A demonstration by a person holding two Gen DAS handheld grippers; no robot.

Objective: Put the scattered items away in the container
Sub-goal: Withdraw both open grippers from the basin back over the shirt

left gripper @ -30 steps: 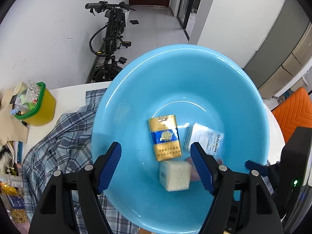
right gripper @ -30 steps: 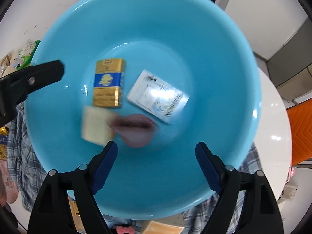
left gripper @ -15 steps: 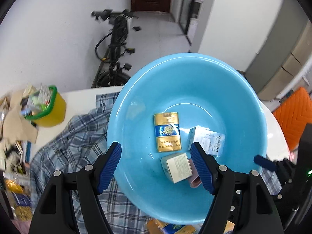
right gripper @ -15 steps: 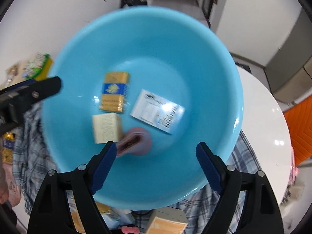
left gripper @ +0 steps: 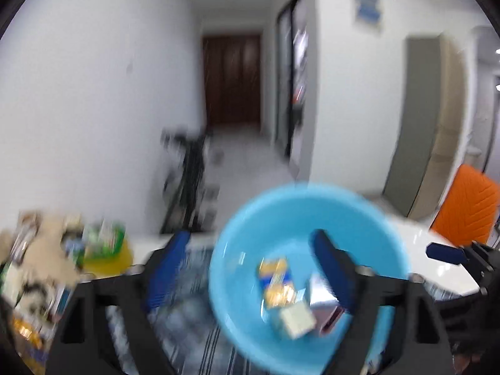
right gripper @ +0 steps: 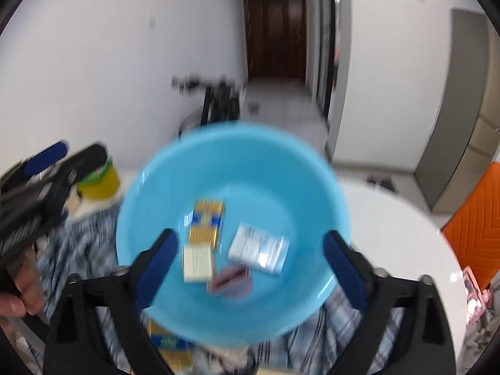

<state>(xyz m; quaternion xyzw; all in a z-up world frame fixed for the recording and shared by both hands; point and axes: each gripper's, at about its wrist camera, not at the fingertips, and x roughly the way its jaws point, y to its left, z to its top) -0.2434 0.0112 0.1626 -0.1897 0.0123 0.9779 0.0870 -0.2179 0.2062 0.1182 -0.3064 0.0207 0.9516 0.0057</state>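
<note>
The blue basin sits on a plaid shirt. It holds a gold-and-blue pack, a small white box, a white sachet and a pink item. My left gripper hovers above the basin's left side. Its jaws are opening, and nothing is gripped. My right gripper hangs over the basin's near half, jaws also opening and holding nothing. Both views are blurred.
A yellow tub with a green rim and snack packets stand at the left. The plaid shirt covers the white table. Behind are a bicycle and an orange chair. A hand holds the left gripper.
Both grippers have risen and drawn back from the basin and tipped upward, so the hallway now fills the upper view. The box and pink item have come to rest in the basin.
</note>
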